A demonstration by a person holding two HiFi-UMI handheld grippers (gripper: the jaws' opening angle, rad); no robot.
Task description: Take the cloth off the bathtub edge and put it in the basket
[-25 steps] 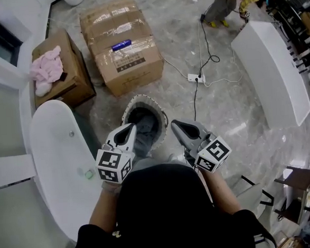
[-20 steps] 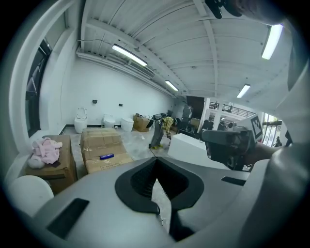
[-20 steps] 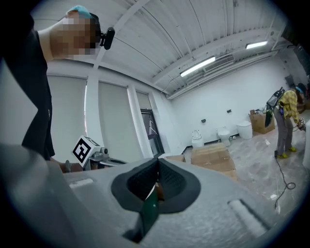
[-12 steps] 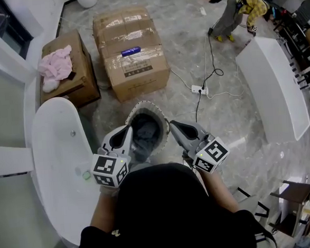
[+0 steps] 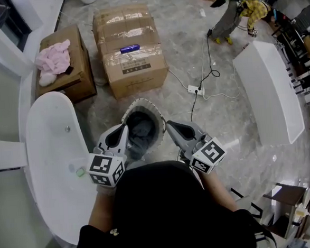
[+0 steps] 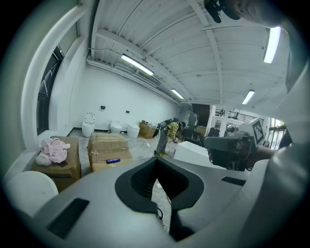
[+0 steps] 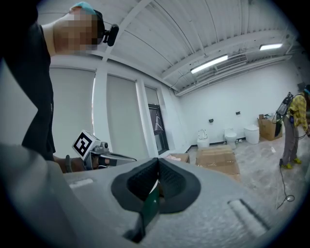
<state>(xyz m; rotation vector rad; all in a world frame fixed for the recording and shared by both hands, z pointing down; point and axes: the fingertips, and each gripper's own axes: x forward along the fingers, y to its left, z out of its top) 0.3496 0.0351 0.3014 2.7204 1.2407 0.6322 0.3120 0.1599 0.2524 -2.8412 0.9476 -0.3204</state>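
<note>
A grey cloth lies inside the round woven basket on the floor in the head view. My left gripper hangs over the basket's left rim, shut with nothing between its jaws; in the left gripper view its pads meet at the tip. My right gripper sits just right of the basket, also shut and holding nothing. The white bathtub stands at the left, its edge bare apart from a small green item.
Two cardboard boxes stand beyond the basket, the large one and a smaller one with a pink cloth on it. A power strip with cables lies to the right. A long white fixture stands at far right. A person in yellow works at the back.
The head view has drifted slightly. Both grippers stay shut beside the basket, and the grey cloth stays inside it.
</note>
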